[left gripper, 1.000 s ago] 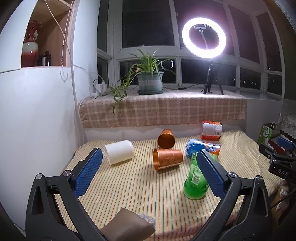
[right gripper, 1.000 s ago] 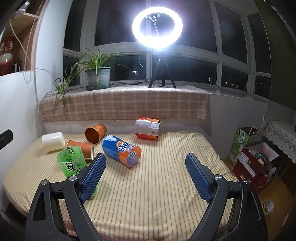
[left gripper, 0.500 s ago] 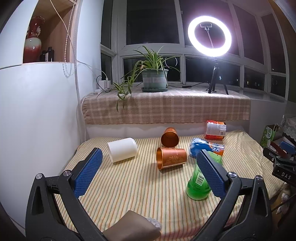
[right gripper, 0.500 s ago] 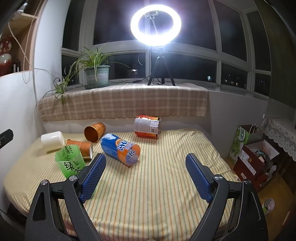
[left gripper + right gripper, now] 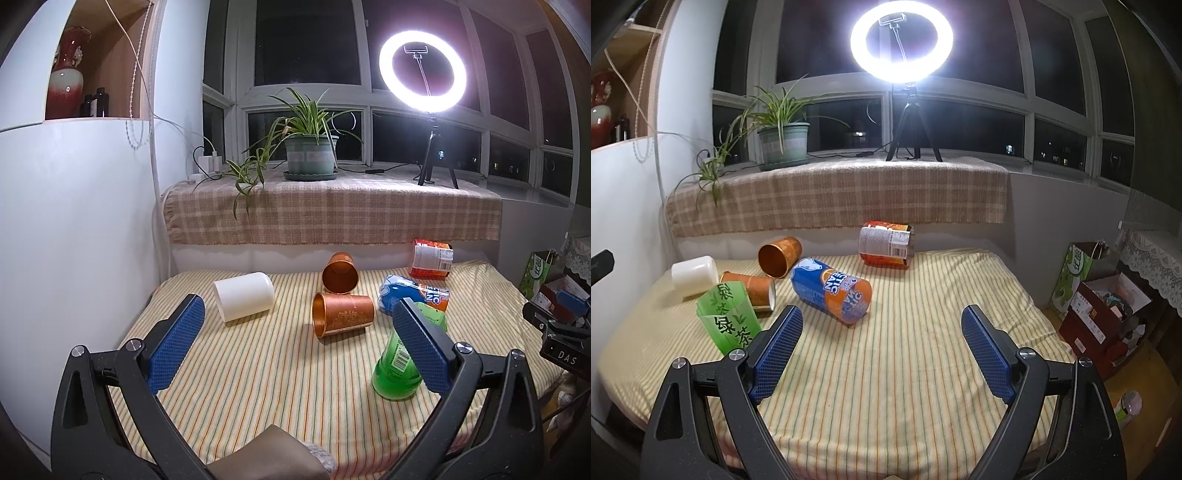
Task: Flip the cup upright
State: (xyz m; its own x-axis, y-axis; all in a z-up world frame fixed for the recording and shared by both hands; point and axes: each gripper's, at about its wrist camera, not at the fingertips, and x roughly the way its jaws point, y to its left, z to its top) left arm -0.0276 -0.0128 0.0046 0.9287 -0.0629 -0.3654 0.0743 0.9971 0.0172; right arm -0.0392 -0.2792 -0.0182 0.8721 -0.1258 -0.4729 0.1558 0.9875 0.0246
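While both claws are hanging wide open, empty:
I'm eyeing the near copper cup (image 5: 341, 313); risking rolling it on soft bedding (image 5: 258, 369).

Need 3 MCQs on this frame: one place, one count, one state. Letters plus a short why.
1. Where does the white cup lie?
A. On the windowsill
B. On the striped bed, left of the copper cups
C. On the floor

2. How many copper cups are there?
A. One
B. Two
C. Four

3. How do the jaws of the left hand-held gripper stand?
A. Open, holding nothing
B. Shut on the white cup
C. Shut on the green cup

Key:
1 B: the left wrist view shows it on its side on the bed, left of both copper cups.
2 B: near copper cup and far copper cup, both on their sides.
3 A: the blue pads stand wide apart with only bed between them.
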